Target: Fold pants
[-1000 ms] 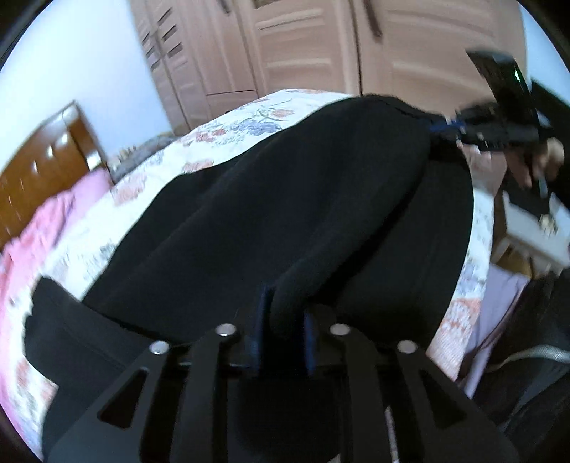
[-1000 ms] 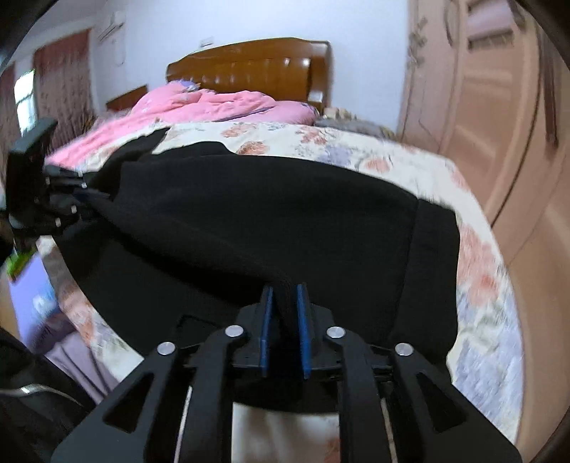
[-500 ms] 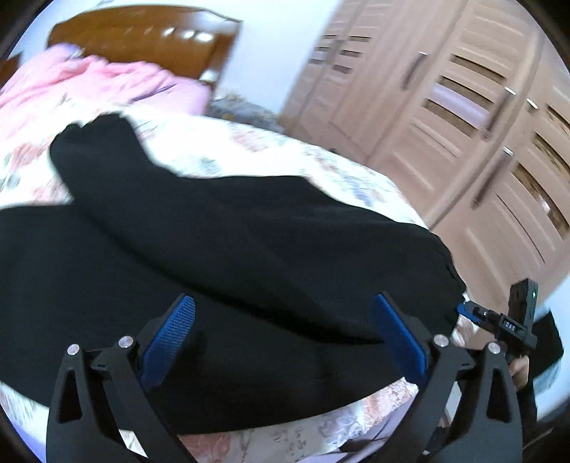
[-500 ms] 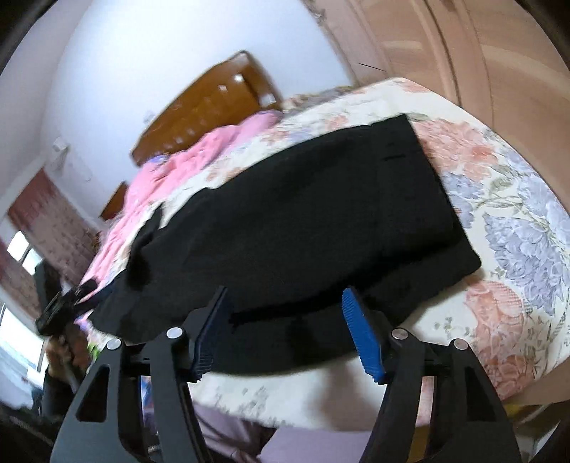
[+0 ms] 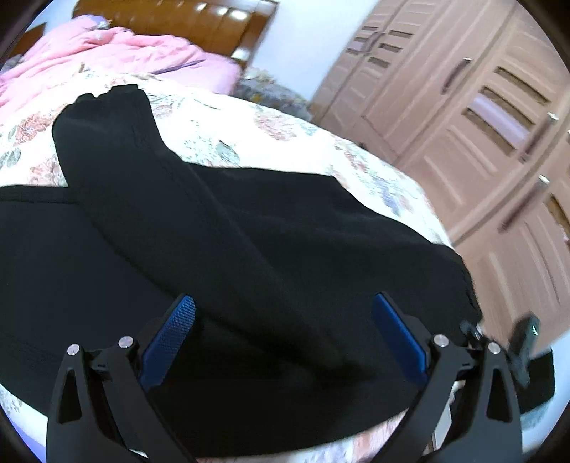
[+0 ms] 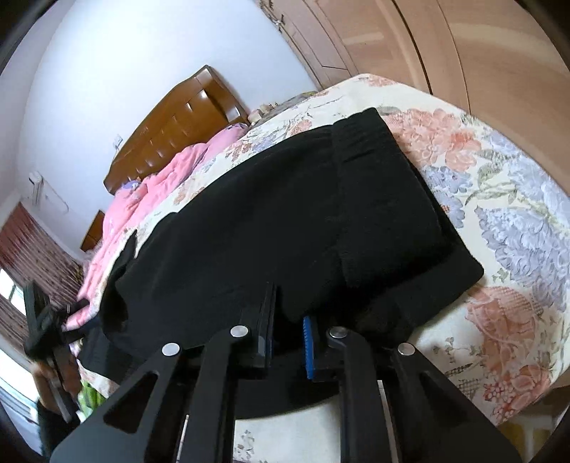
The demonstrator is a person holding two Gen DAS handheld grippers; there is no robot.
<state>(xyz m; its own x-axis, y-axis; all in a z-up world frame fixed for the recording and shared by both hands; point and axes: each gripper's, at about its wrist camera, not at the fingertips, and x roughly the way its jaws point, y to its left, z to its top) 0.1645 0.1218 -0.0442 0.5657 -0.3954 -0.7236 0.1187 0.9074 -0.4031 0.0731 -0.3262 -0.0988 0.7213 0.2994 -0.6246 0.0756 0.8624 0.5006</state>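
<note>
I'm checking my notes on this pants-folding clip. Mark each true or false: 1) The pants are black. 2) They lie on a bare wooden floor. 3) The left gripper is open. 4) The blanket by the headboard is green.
1) True: the pants are black.
2) False: they lie on a floral bedspread.
3) True: the left gripper stands wide open above the cloth.
4) False: the blanket by the headboard is pink.

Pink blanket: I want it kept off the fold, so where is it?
In the left wrist view the pink blanket lies bunched at the top left, against the wooden headboard, beyond the black pants.
</note>
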